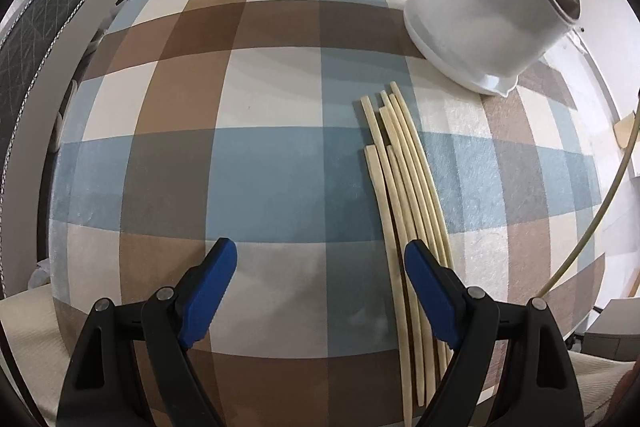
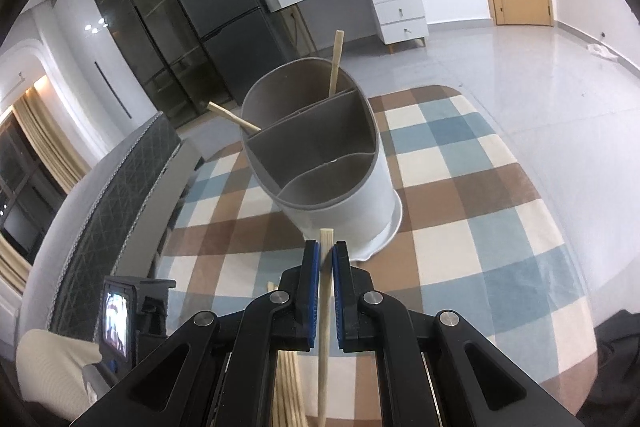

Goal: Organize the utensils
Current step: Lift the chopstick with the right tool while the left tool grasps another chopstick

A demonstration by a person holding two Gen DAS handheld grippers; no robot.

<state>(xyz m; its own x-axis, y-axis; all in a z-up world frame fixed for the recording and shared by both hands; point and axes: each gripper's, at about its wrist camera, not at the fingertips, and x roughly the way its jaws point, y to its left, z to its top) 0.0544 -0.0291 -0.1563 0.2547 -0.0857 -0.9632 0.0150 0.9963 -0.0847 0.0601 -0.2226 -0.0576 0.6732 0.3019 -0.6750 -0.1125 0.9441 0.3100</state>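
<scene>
Several pale wooden chopsticks (image 1: pixel 404 187) lie side by side on the plaid tablecloth (image 1: pixel 240 107), just right of my left gripper (image 1: pixel 320 259), which is open and empty above the cloth. A white utensil holder (image 1: pixel 480 27) with grey divided compartments stands beyond them. My right gripper (image 2: pixel 326 255) is shut on one chopstick (image 2: pixel 325 307), held just in front of the holder (image 2: pixel 320 155). Two chopsticks (image 2: pixel 335 63) stand in the holder's far compartment. The loose pile (image 2: pixel 286 387) shows below the right gripper.
The round table's edge (image 2: pixel 520 147) curves close behind and right of the holder. A grey padded chair back (image 2: pixel 112 207) stands at the left. The left gripper's camera body (image 2: pixel 120 319) sits low left. A fridge, a dresser and a door lie beyond.
</scene>
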